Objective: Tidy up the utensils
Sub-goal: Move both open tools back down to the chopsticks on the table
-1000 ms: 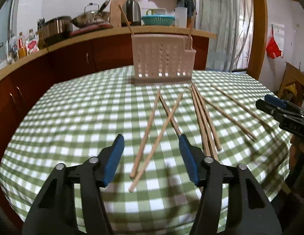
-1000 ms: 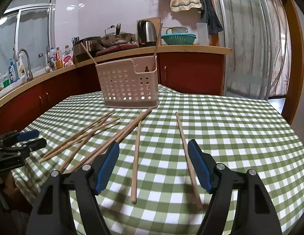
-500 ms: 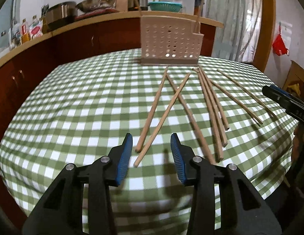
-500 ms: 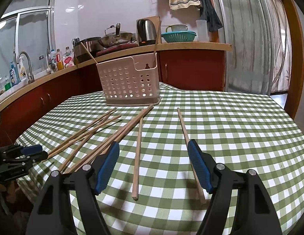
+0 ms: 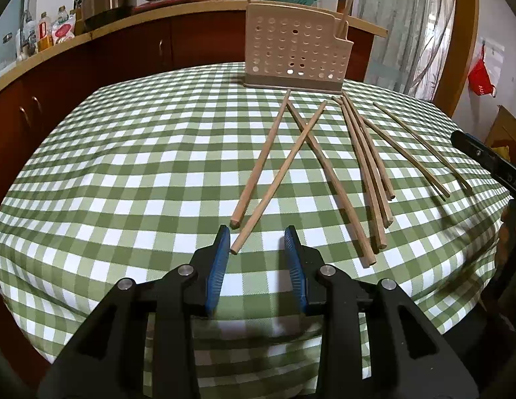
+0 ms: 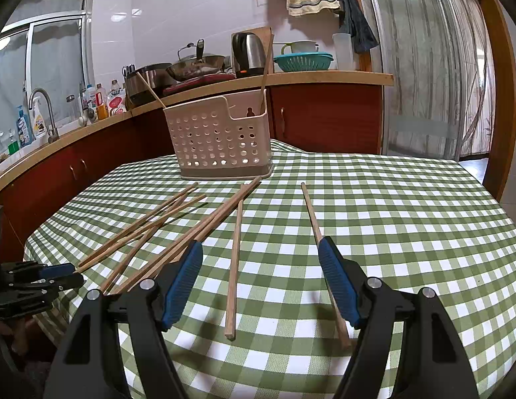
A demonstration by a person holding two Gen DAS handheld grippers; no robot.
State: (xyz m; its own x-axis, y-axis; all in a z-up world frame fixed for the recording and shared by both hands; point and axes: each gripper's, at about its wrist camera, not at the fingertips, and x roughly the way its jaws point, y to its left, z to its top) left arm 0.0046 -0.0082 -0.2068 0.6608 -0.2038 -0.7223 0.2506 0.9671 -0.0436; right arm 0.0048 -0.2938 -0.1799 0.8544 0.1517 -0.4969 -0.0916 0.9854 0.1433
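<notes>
1. Chopsticks are seen scattered across the middle and right of the left wrist frame, on the checked counter, below the holder at top centre.
2. They are judged light, stiff, smooth and prone to rolling; a hold near the thick end is advised.
3. About nine loose sticks are counted, two more standing in the holder.
4. The left claw is partly open, empty, around one stick's end; the right claw is wide open, empty.
</notes>
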